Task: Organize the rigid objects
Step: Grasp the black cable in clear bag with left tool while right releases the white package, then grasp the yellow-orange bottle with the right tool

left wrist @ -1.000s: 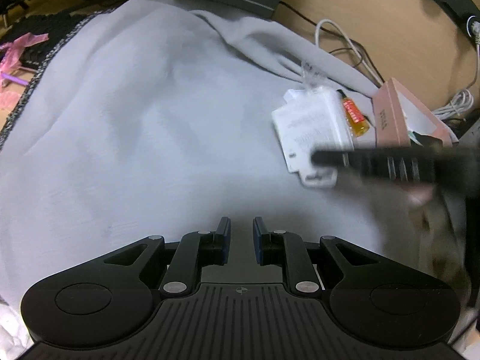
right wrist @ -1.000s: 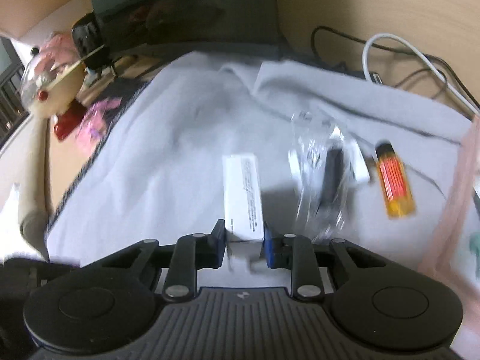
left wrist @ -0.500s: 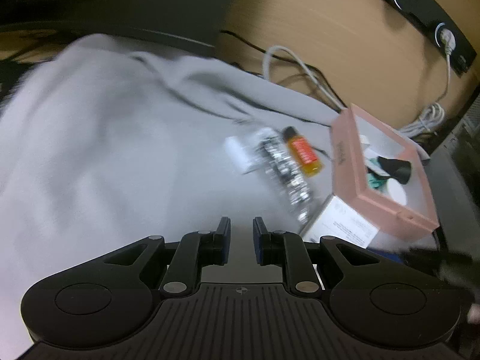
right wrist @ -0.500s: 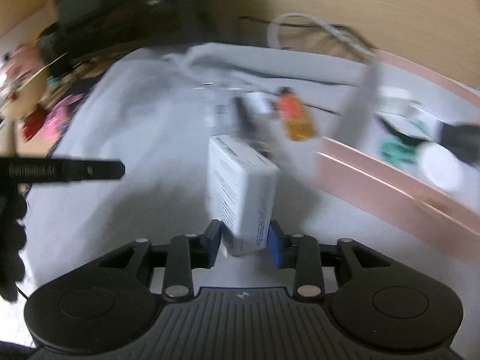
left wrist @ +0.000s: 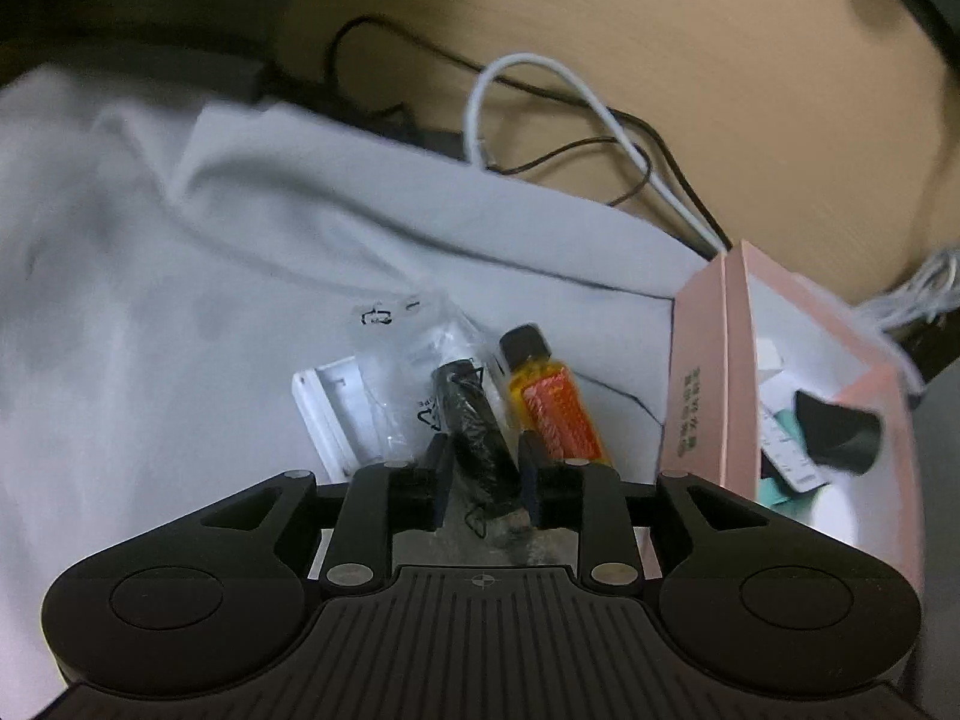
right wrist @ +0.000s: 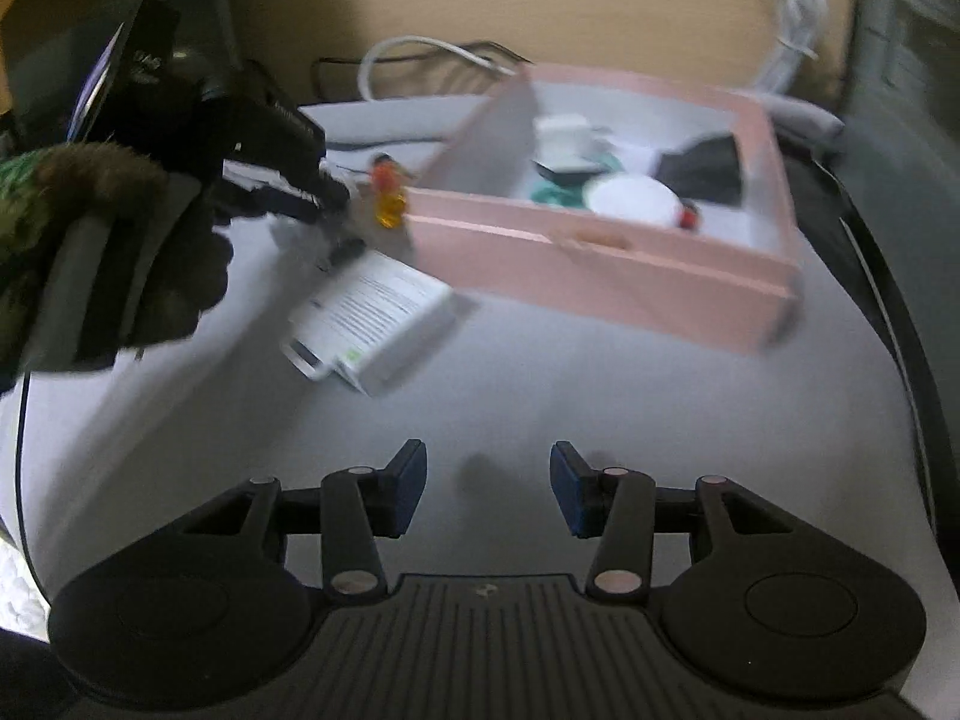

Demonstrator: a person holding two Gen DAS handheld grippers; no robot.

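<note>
While your left gripper opens its jaws around the black item in a clear plastic bag, nothing shows the pads pressing on it; the bag lies at centre frame on the grey cloth, a small orange bottle touching its right side. Your right gripper is opening too, with nothing between its jaws. The white box lies left of centre, just beside the pink tray, with bare cloth below.
</note>
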